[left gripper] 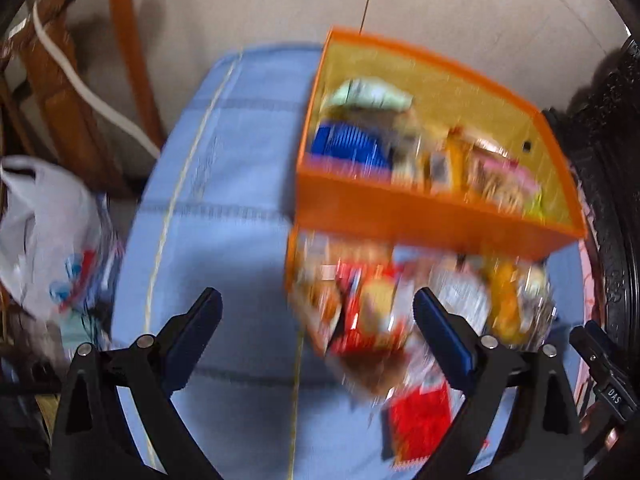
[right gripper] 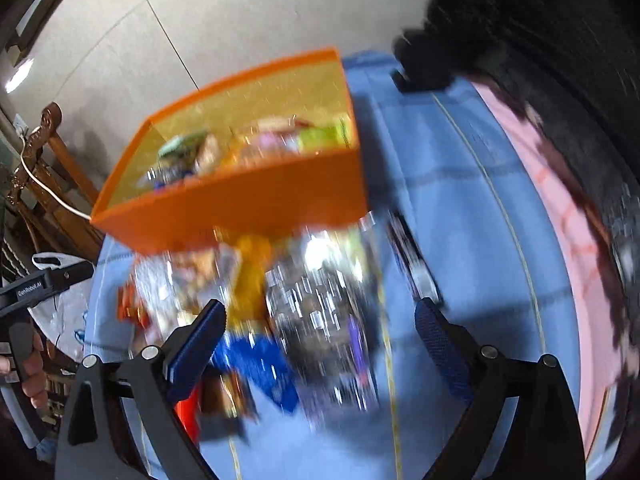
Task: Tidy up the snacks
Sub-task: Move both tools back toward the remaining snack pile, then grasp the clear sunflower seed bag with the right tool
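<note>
Snacks (left gripper: 376, 312) are lying heaped on the blue-covered desk (left gripper: 224, 208), just in front of the orange bin (left gripper: 420, 216), which is already holding several packets, seemingly the sorted share. I am hovering my left gripper (left gripper: 318, 312) and right gripper (right gripper: 318, 322) above the pile, both jaws spread wide, gripping nothing.

Both views motion-blurred. Light blue quilted cloth (left gripper: 224, 216) with thin yellow stripes covers the work surface; a pink patterned layer (right gripper: 560, 216) shows at its edge. Pale tiled floor (left gripper: 460, 12) beyond. Carved wooden chair (left gripper: 56, 92) with a white cable (left gripper: 96, 96) draped over it. White plastic bag (left gripper: 48, 232) alongside.
</note>
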{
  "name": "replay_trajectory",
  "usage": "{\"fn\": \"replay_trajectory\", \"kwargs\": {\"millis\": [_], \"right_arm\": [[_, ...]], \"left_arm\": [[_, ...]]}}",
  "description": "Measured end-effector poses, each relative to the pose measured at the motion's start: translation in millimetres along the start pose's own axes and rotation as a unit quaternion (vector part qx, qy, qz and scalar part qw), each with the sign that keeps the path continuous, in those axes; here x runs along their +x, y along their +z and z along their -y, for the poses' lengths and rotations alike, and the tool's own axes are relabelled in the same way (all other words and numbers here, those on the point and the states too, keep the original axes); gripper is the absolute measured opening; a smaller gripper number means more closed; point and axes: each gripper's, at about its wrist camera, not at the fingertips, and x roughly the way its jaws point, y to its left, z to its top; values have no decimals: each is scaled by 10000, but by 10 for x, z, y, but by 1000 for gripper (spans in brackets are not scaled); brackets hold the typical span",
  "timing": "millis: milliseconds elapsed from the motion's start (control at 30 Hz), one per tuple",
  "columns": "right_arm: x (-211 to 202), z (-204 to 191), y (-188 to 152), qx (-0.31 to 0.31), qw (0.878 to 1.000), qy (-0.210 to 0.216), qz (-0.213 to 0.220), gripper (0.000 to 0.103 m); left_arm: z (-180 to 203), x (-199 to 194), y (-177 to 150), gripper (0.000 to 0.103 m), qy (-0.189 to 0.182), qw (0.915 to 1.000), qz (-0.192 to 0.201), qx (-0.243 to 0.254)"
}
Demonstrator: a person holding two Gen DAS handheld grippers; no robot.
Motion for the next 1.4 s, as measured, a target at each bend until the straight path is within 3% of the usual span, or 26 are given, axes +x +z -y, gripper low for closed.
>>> {"fn": "replay_trajectory", "kwargs": {"millis": [233,467,700,1067,1100,1200,1400], "right_arm": [[-23,114,-537,303,9985,51,-452,96],[-43,116,-716,147,9990,-149,-398,96],[112,37,-691,-121,9981,-412,-443,96],[667,-282,-268,-950,9914,-719,-533,95],[712,-286,-255,-1011,9907,-697,-586,91],[773,-262,-192,-1093,9904,-434,-726,62],[557,20,-176,-550,9953,91,-788,62]], "left_arm": [[-93,141,-565,94,56,9986,-526,-63],[-119,198,-875,94,168,9965,-813,72],[-152,203,-981,94,225,9956,-908,82],[-271,341,-898,94,405,9935,-1059,-58],[-273,346,-888,94,428,9934,-1061,-50],[-259,352,-851,94,477,9937,-1010,12],[-139,364,-823,94,393,9938,-1023,181]]}}
